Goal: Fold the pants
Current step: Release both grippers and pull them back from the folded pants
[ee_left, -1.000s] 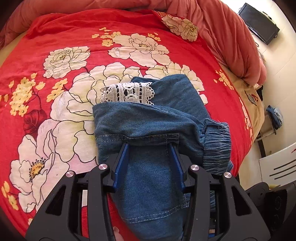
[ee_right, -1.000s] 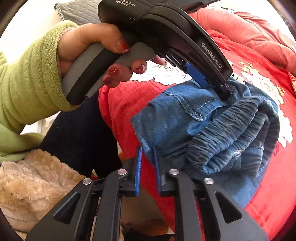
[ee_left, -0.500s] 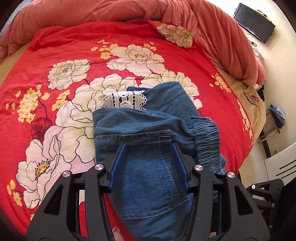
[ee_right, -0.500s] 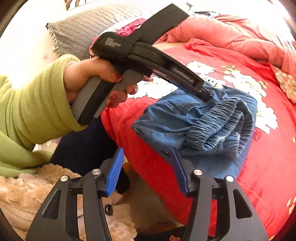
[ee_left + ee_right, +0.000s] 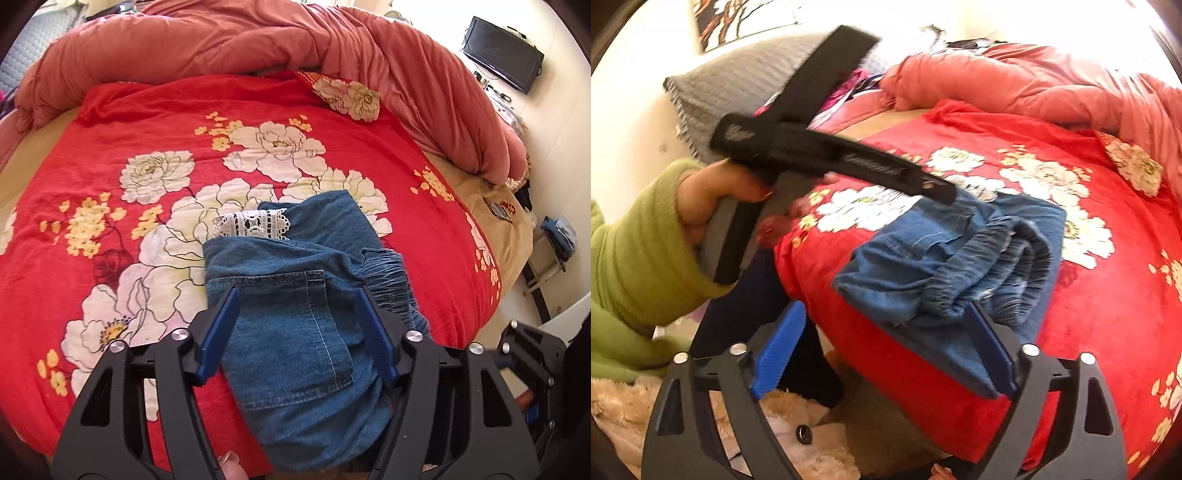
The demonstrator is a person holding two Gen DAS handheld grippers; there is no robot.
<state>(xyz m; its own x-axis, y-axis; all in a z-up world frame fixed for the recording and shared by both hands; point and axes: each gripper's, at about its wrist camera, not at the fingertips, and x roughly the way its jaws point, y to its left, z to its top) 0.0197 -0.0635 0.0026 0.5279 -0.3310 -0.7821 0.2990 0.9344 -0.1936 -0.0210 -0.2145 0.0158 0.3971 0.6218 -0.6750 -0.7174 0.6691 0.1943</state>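
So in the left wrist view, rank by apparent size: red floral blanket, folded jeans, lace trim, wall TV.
1. Blanket: fills most of the frame.
2. Jeans: close to the camera, so enlarged.
3. and 4. Lace trim and TV: look alike; the TV is far off, so no ranking.

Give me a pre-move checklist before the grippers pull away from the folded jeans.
1. Left gripper released: ok, jaws have just been opening; jeans lie between them but the pads stand clear.
2. Right gripper released: ok, jaws have just been opening, wide apart, nothing pinched.
3. Jeans folded into a compact stack: ok.
4. Lace trim tucked in: not ok, it peeks out at the far edge.
5. Jeans fully on the red floral bedspread: not ok, the near end hangs over the bed edge.
6. Underside layers flat: cannot tell.
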